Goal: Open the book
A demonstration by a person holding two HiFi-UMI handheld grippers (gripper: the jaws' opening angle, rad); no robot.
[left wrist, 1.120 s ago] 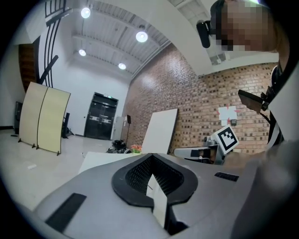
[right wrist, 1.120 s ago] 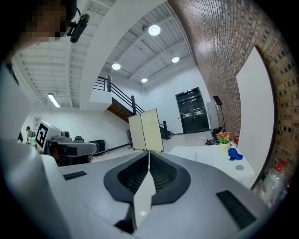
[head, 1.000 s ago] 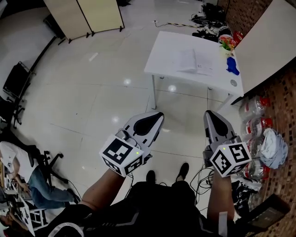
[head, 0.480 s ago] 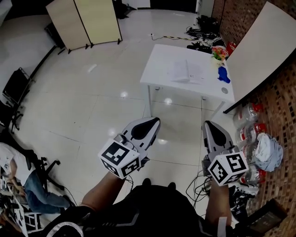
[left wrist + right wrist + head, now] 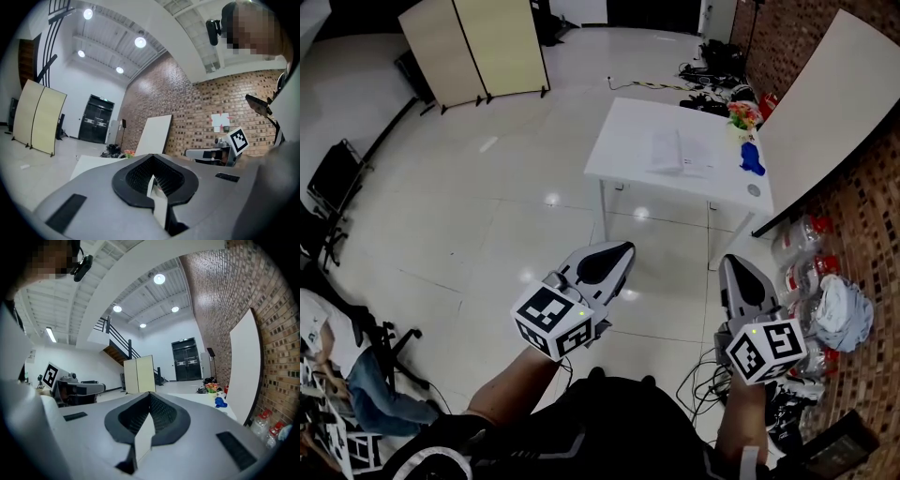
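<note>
Table (image 5: 619,155) ahead, left gripper (image 5: 622,251) and right gripper (image 5: 730,262) short of it over the floor.
The book (image 5: 680,152) lies mid-table. A small object (image 5: 752,159) sits by the right edge, flowers (image 5: 742,114) at the far right corner and a disc (image 5: 754,190) at the near right corner. A board (image 5: 825,112) leans on the wall just right of the table, with bottles (image 5: 806,258) on the floor below it. Behind the table lie cables (image 5: 712,80) – a folding screen (image 5: 478,47) stands far left. The grippers are side by side, apart.

Lab hall: brick wall (image 5: 874,202), floor cables (image 5: 712,94)
</note>
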